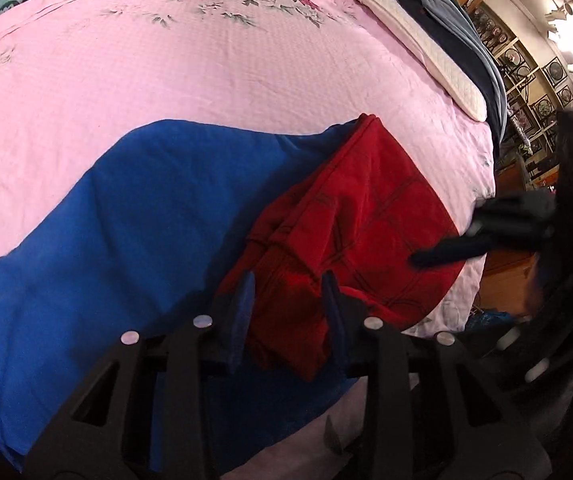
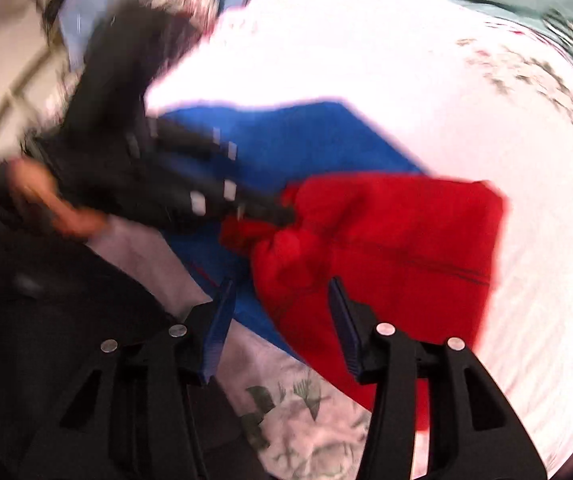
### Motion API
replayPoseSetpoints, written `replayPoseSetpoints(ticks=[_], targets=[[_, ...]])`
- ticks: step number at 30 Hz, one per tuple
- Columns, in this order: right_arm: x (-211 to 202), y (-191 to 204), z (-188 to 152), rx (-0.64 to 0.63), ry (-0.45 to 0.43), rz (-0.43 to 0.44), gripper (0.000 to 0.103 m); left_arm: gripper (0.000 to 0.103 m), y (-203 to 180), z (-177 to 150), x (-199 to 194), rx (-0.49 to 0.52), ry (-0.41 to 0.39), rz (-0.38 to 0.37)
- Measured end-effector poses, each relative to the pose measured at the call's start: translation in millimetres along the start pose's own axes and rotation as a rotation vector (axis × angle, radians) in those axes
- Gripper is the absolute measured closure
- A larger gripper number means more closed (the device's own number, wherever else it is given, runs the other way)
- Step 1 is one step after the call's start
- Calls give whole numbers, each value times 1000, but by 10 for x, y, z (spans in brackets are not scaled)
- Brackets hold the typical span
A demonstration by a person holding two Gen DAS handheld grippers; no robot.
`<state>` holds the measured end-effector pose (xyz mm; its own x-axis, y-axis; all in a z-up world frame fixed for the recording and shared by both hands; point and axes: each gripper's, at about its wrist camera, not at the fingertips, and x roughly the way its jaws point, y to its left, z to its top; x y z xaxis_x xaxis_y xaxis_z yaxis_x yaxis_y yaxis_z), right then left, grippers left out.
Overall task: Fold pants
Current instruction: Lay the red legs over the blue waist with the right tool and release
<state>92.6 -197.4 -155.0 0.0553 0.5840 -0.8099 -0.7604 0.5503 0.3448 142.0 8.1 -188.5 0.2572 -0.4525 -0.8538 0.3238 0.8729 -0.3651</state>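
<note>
The blue cloth (image 1: 134, 216) lies flat on the pink bedspread (image 1: 166, 60). The red pants (image 1: 350, 216) lie bunched on its right part, partly folded. My left gripper (image 1: 288, 308) has its jaws pinching a fold at the pants' near edge. My right gripper (image 2: 282, 320) has its jaws spread over the pants' edge, pads not pressing. A white pillow (image 1: 418, 28) sits far right.
</note>
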Motion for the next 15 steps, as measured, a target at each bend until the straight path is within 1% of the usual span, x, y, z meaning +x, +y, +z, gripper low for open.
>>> replayPoseSetpoints(ticks=[1,4,5,7,9,10,11,12,13,14,15], targets=[[-135,-130,29,62,-61,14,54,68,-1,-4,11,2,-3,-3],[-286,-532,116,240,-195,28,54,68,-10,-11,37,4,-13,6],[-267,-650,148,282,-220,19,61,68,-9,-16,35,4,-15,10],[-167,-870,210,342,-221,21,70,68,-27,-24,37,11,-19,21],[65,-1151,198,407,-161,-35,87,68,-43,-25,30,16,-19,26],[181,-1251,170,433,-133,-50,103,68,-51,-24,31,18,-18,27],[265,-1359,125,458,-122,-53,103,68,-44,-30,34,18,-16,27],[262,-1402,76,485,-146,-21,103,68,-38,-31,45,17,-14,27],[227,-1404,46,516,-159,-12,103,68,-35,-37,41,18,-17,25],[161,-1328,53,513,-162,-36,103,68,-40,-36,37,19,-19,24],[65,-1233,73,489,-163,-61,100,68,-53,-29,45,20,-19,25]])
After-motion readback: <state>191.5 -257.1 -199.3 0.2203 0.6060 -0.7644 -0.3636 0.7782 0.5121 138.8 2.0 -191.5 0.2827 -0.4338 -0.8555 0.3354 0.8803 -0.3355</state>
